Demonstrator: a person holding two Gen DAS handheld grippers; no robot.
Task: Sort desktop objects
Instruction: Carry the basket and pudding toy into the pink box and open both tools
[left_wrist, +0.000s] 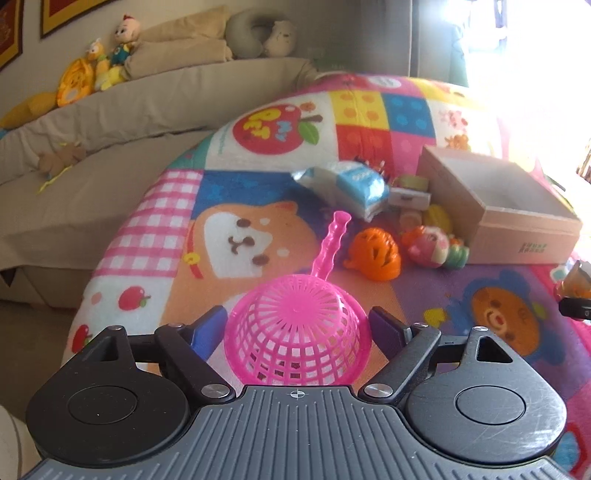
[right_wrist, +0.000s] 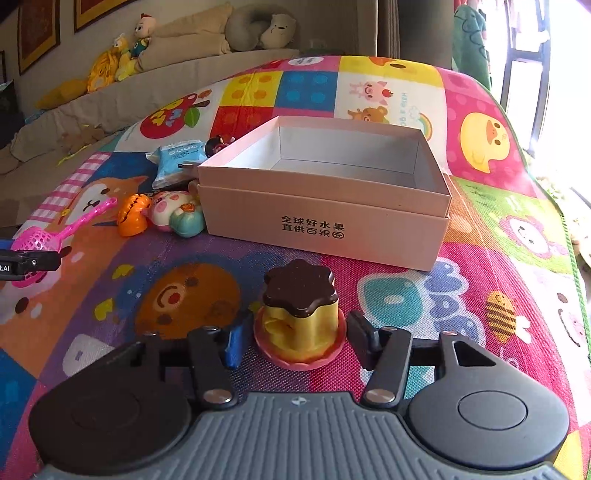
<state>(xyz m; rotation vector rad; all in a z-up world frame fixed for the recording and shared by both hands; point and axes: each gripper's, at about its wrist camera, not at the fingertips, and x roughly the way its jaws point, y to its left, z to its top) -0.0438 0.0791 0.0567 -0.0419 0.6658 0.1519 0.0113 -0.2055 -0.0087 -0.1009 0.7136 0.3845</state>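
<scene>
On the patchwork play mat (right_wrist: 480, 229): one open cardboard box (right_wrist: 325, 221) at 12, left gripper (left_wrist: 297, 328) straddling one pink plastic sieve (left_wrist: 295, 332), right gripper (right_wrist: 295, 338) straddling one pudding toy (right_wrist: 301, 317), neither visibly clamped.

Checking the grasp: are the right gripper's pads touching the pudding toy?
Apart. The right wrist view shows mat between each pad of the right gripper and the pudding toy.

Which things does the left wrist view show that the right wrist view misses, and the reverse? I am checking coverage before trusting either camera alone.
Only the left wrist view shows the left gripper with its fingers either side of the pink strainer.

Only the right wrist view shows the printed front of the cardboard box, the right gripper around the pudding toy, and the yellow duck print.

Both show the strainer, the box, the orange toy and the blue packet.
</scene>
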